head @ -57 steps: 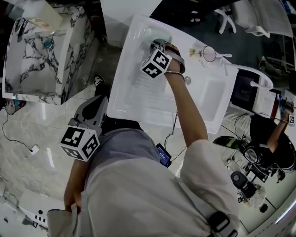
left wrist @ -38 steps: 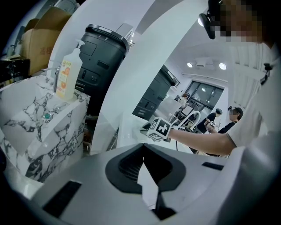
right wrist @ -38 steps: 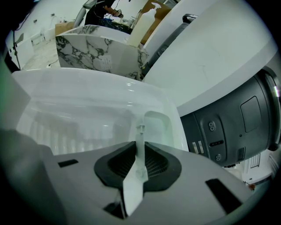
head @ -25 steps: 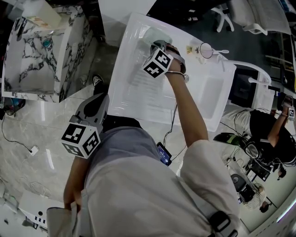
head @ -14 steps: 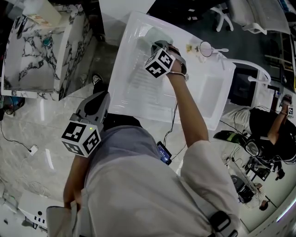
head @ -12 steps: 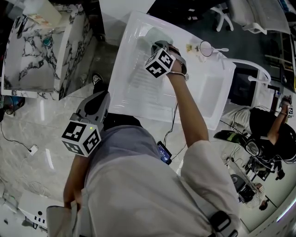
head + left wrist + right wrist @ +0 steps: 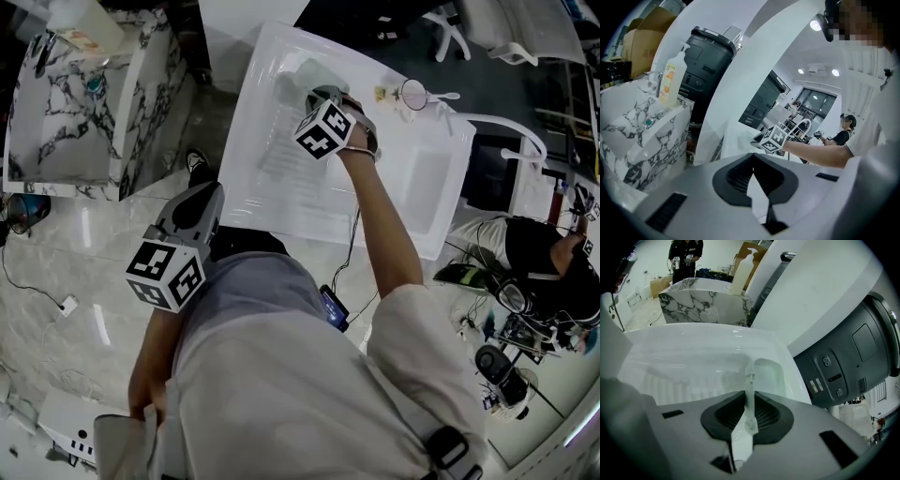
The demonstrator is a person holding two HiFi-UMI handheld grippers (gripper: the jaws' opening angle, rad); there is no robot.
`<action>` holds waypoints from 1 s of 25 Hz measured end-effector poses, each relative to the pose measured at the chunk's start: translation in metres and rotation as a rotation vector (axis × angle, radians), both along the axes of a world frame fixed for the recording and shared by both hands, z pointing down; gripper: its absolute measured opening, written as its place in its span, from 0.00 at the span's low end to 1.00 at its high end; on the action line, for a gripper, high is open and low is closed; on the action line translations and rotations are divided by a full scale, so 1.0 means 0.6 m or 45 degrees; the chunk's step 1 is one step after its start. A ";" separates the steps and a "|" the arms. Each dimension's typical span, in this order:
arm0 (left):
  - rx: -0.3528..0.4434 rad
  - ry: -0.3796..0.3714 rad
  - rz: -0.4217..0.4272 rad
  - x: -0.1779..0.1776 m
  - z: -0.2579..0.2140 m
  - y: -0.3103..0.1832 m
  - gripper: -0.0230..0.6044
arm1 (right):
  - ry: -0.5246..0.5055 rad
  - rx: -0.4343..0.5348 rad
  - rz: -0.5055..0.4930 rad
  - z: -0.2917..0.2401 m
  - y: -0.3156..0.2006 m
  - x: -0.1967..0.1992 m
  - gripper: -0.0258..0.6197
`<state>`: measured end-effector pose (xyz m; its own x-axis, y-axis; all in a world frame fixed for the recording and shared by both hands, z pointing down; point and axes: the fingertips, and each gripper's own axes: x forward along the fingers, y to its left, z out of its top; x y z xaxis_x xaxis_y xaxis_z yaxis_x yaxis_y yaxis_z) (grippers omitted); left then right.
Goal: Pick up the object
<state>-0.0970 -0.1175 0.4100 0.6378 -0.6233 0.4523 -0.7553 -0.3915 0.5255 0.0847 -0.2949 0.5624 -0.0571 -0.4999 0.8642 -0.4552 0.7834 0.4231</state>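
1. Right now my right gripper [image 7: 749, 397] is pinching a thin translucent plastic stick [image 7: 750, 378] between its pads, and the stick is standing upright past the tips.
2. I am holding it over the white sink [image 7: 689, 357], near the recessed corner; I cannot tell whether it is touching.
3. My left gripper [image 7: 753, 157] is hanging by my waist, jaws pressed together on nothing.
4. A soap bottle [image 7: 672, 77] is standing on the marble counter [image 7: 642, 131].

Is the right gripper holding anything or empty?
Holding. The right gripper is shut on a thin pale stick, pads pressing both its sides, over the white basin.
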 end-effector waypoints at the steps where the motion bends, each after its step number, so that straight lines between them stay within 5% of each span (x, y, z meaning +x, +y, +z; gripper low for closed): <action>1: 0.001 0.002 -0.003 0.001 0.000 0.001 0.05 | 0.000 -0.002 0.000 0.000 0.003 0.001 0.13; 25: 0.001 0.098 -0.008 0.027 -0.012 0.024 0.05 | -0.150 -0.042 0.082 -0.029 0.063 0.004 0.13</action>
